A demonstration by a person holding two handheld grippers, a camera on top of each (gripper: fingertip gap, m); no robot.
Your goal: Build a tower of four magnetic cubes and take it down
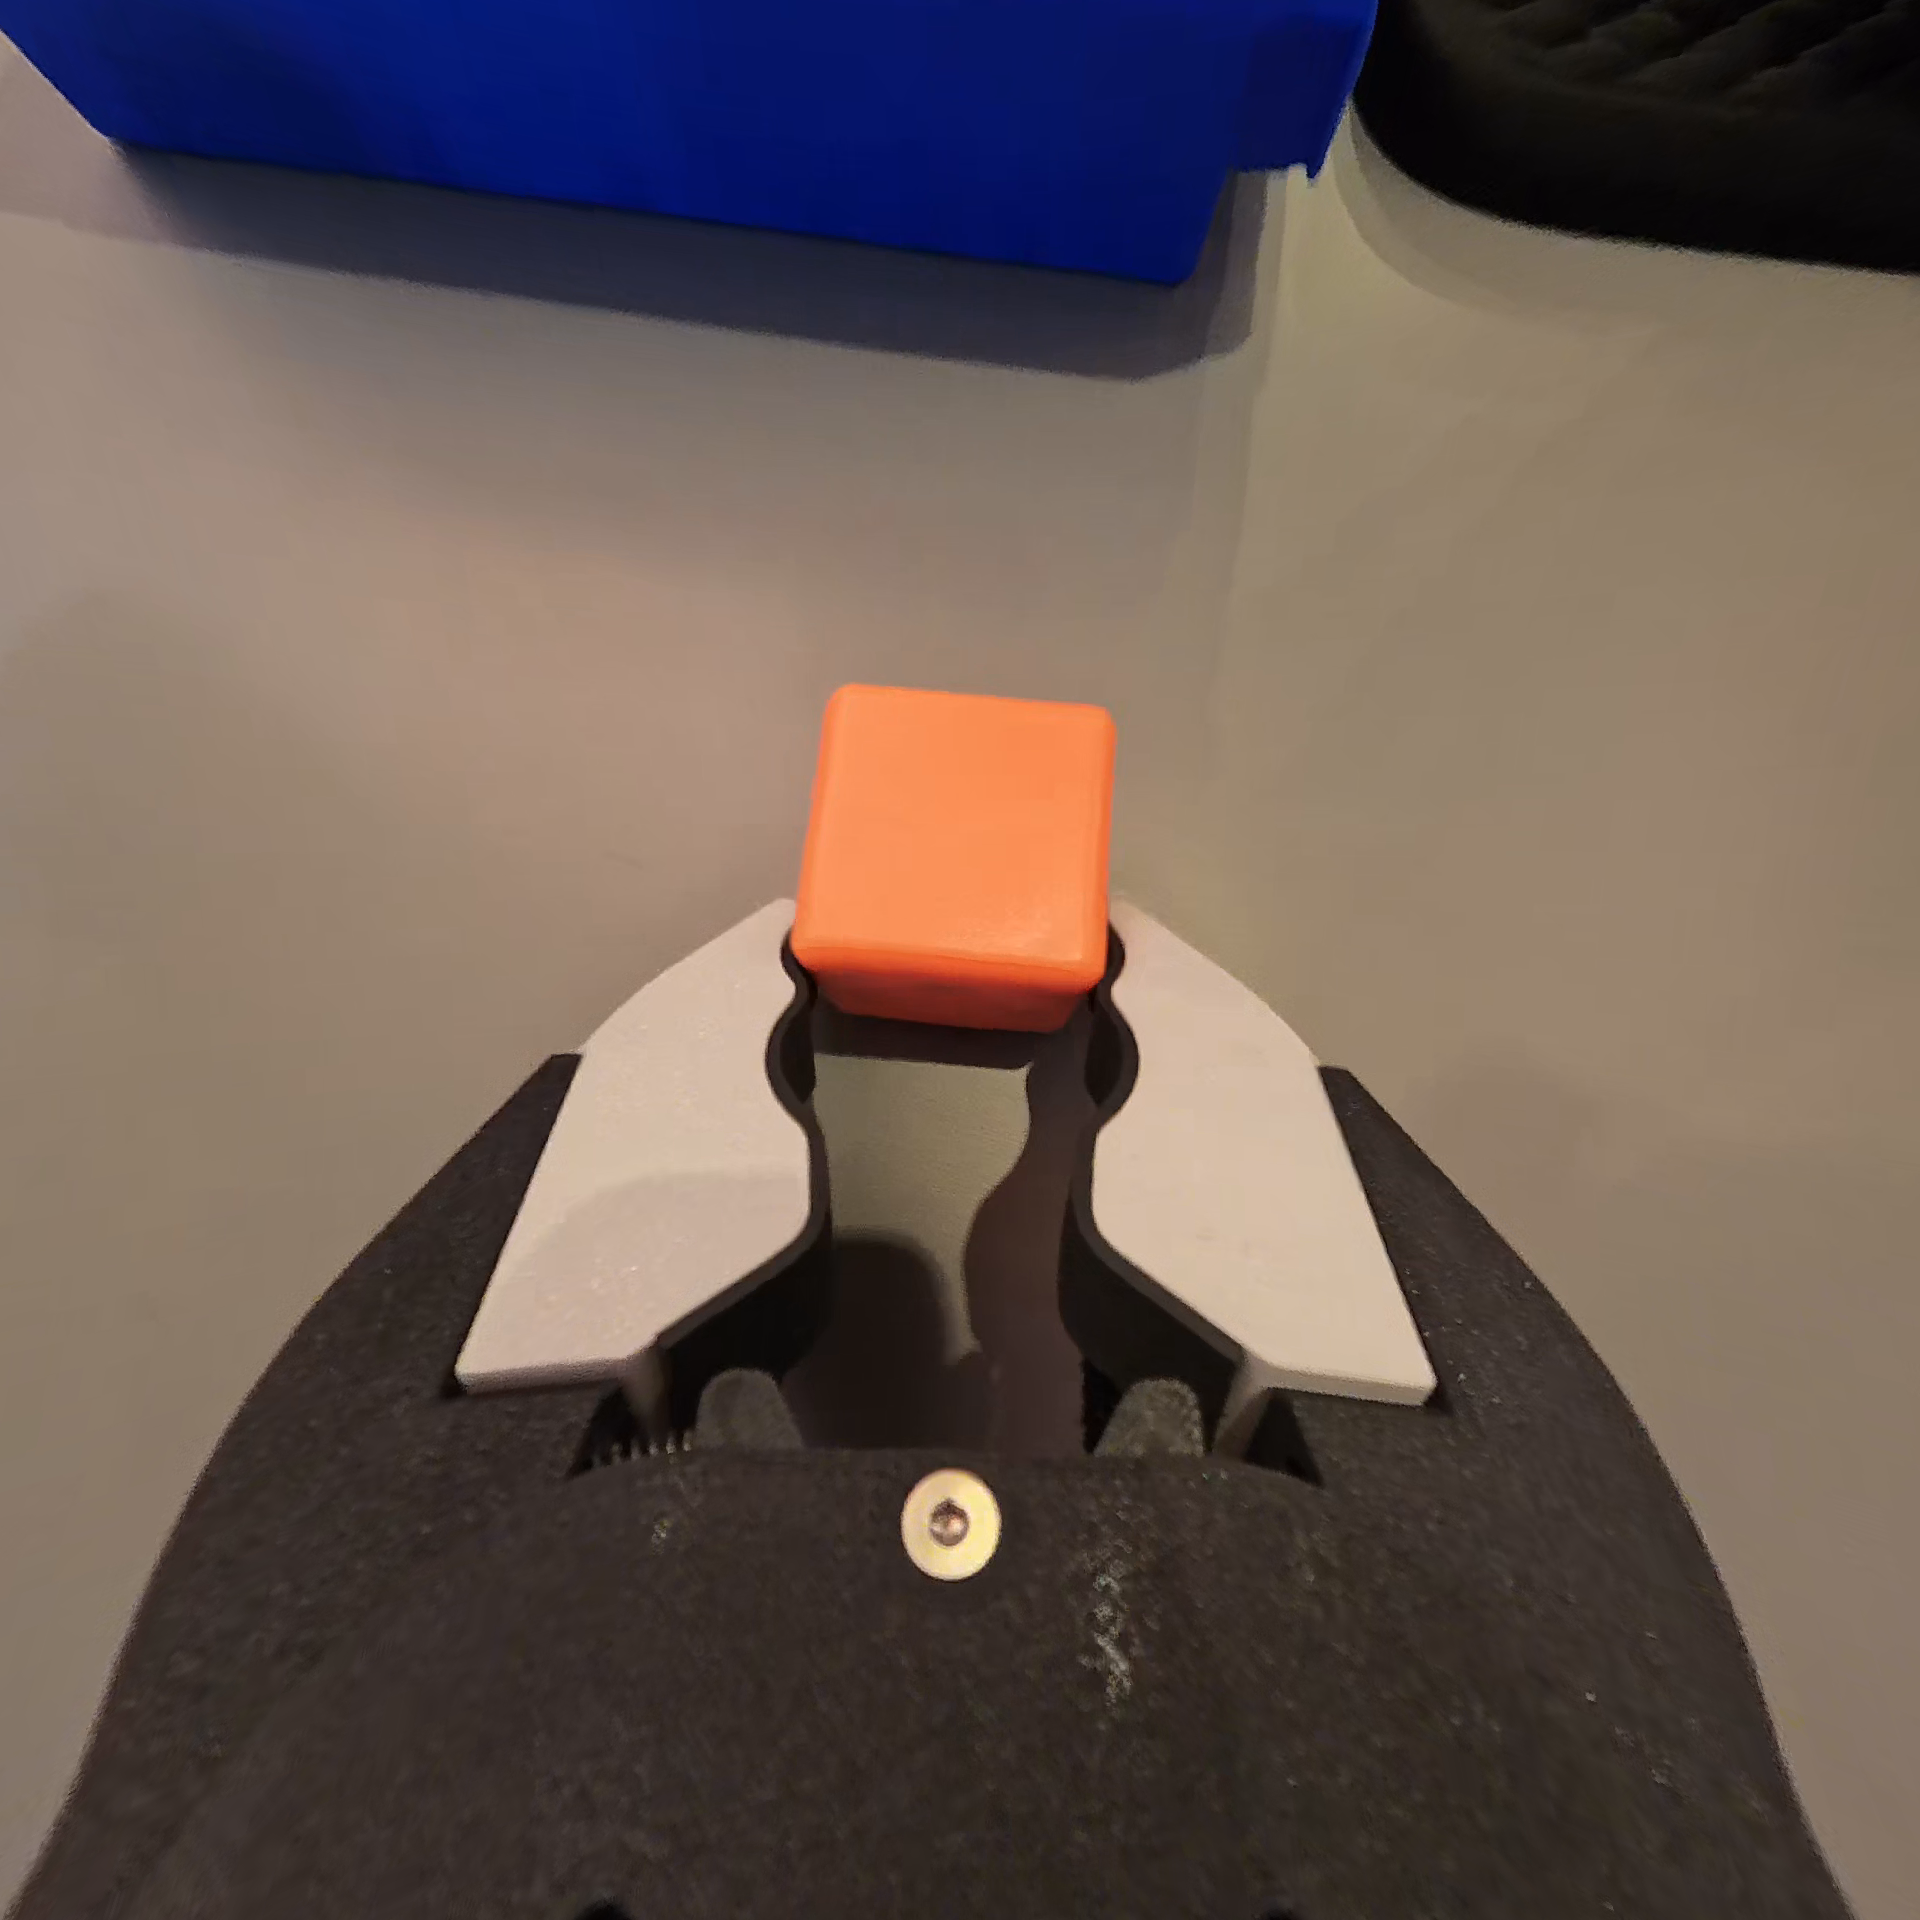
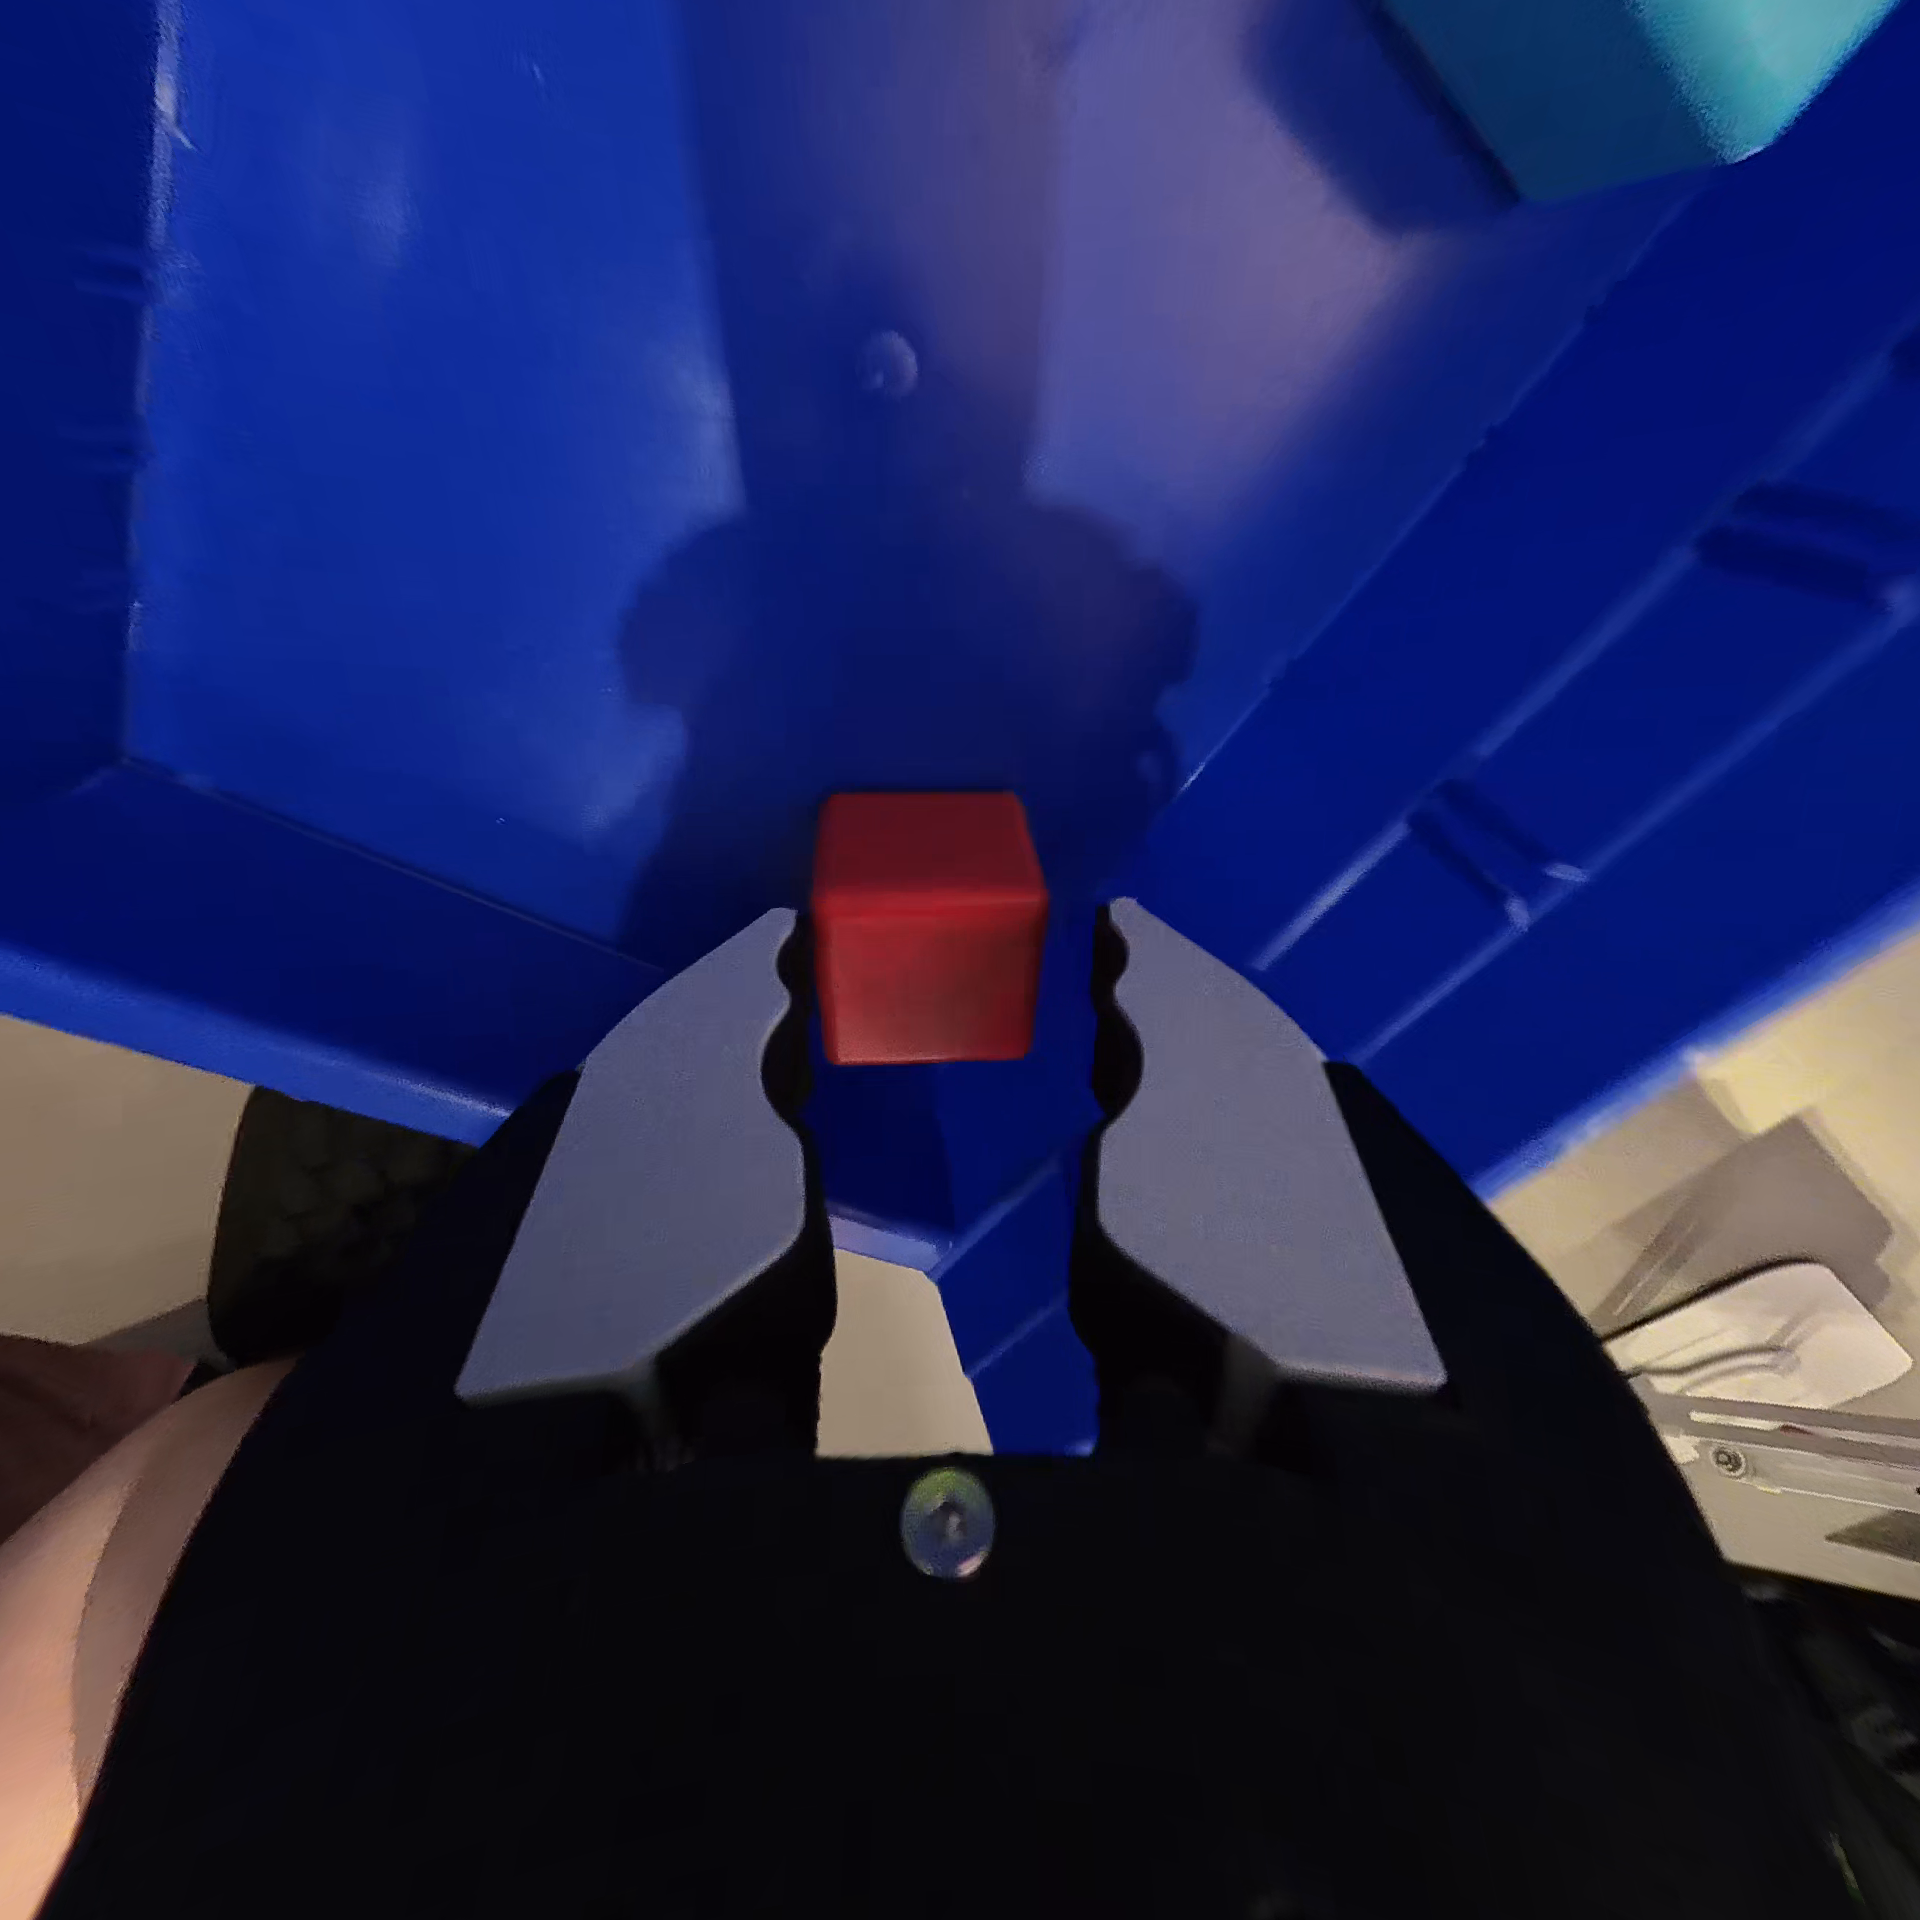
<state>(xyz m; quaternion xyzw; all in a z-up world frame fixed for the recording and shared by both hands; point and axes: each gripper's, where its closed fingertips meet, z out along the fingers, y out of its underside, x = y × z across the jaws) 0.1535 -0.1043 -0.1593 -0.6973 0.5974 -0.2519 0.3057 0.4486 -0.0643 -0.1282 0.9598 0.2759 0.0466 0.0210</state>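
**Two cubes at the fingertips, no tower in sight**

Your left gripper (image 1: 951, 961), black-bodied with pale grey fingers, is clenched on a rounded orange plastic cube (image 1: 954, 852), pinched at the very tips above the plain grey tabletop (image 1: 416, 623). A blue plastic bin (image 1: 727, 114) stands well beyond it.

Your right gripper (image 2: 948, 977) reaches into that bin, where a small red cube (image 2: 928, 928) sits between the fingers. The left finger looks close against it, but a gap shows on the right side, so the grasp is not yet made. A turquoise block (image 2: 1621, 94) lies in the far corner, cut off by the frame.

You appear to be collecting cubes, either early in the build or putting pieces away; no stack is visible to settle it. Next, close squarely on the red cube and lift it clear of the bin wall. Whether the red cube rests on the bin floor is hard to judge. Motion blur softens the bin's interior.
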